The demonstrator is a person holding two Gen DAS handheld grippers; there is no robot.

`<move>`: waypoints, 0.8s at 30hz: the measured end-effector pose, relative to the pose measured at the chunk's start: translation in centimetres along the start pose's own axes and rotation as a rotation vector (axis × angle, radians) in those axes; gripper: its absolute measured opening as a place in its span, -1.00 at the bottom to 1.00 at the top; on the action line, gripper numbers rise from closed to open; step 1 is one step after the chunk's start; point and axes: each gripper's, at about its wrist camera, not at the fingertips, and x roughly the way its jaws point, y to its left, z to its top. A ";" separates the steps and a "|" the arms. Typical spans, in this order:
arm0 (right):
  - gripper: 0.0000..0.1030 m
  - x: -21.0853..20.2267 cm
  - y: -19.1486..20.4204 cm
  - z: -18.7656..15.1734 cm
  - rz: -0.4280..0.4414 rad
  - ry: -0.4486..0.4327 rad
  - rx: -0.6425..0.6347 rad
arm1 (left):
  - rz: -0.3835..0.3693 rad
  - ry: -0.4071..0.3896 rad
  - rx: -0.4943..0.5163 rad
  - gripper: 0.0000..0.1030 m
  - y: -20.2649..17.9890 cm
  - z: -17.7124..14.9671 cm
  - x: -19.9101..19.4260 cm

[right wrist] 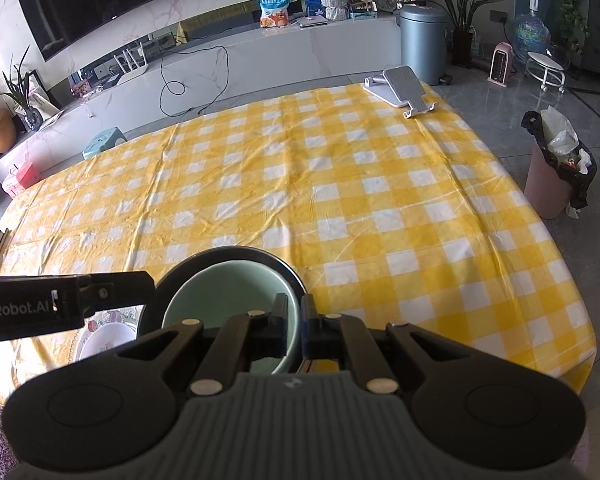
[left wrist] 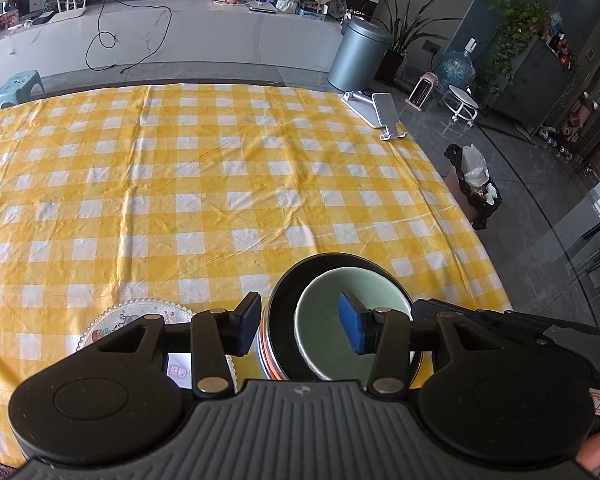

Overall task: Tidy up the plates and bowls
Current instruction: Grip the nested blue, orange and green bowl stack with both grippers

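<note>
Bowls: two nested (right wrist: 236, 280); plates: apparently one (left wrist: 140, 316).

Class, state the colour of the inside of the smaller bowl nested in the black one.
Pale green bowl, clearest in the right wrist view.

A yellow checked cloth (right wrist: 340, 184) covered the counter. Behind stood a white marble ledge (right wrist: 300, 56), a grey bin (right wrist: 424, 44) and potted plants (right wrist: 460, 8). Grey tiles (right wrist: 540, 92) floored the room.

Glossy green bowl (left wrist: 332, 320) in black bowl (left wrist: 284, 292); creased cloth tablecloth (left wrist: 220, 184).
</note>
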 end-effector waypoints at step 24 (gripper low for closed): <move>-0.25 -1.0 -1.5 -0.8 0.071 -0.040 0.103 | -0.027 -0.023 -0.072 -0.41 2.0 -1.9 -0.7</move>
